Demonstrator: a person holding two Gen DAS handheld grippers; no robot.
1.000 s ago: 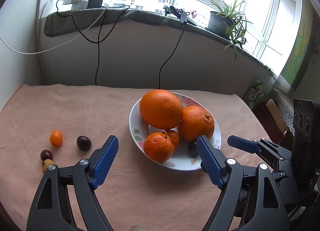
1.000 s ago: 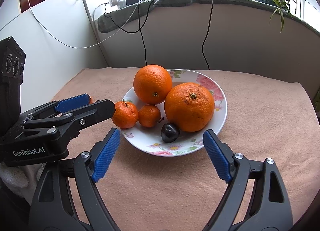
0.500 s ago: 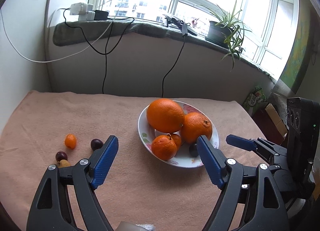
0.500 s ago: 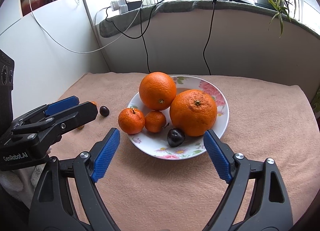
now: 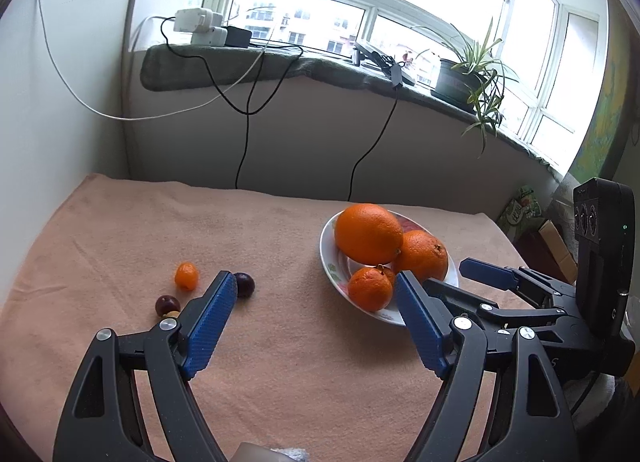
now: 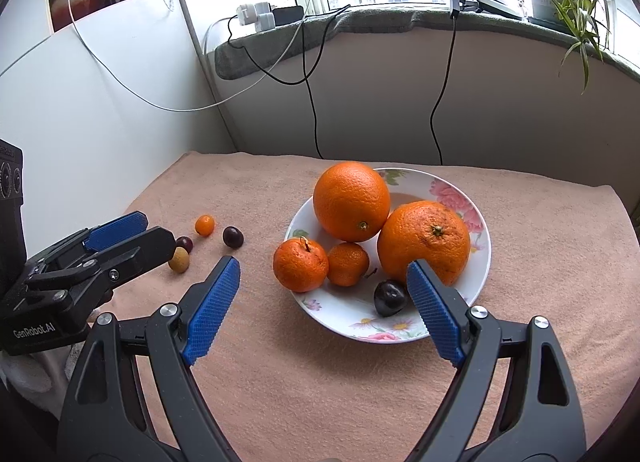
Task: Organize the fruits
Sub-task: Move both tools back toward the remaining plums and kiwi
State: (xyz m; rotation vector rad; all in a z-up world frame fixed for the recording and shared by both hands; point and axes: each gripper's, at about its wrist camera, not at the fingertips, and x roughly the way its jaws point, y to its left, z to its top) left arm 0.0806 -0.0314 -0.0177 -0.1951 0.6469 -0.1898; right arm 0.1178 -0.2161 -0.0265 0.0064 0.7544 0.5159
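Left tool (image 6: 132,232), marked "GenRobot.AI"

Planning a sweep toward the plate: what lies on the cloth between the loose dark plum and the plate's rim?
Nothing: in the right wrist view only bare peach cloth separates the plum from the plate.

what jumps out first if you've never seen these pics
The floral plate mid-cloth, piled with two big oranges, two tangerines and a dark plum. Left of it, four small fruits lie loose on the cloth. Both blue-padded claws, left and right, hang open and empty.
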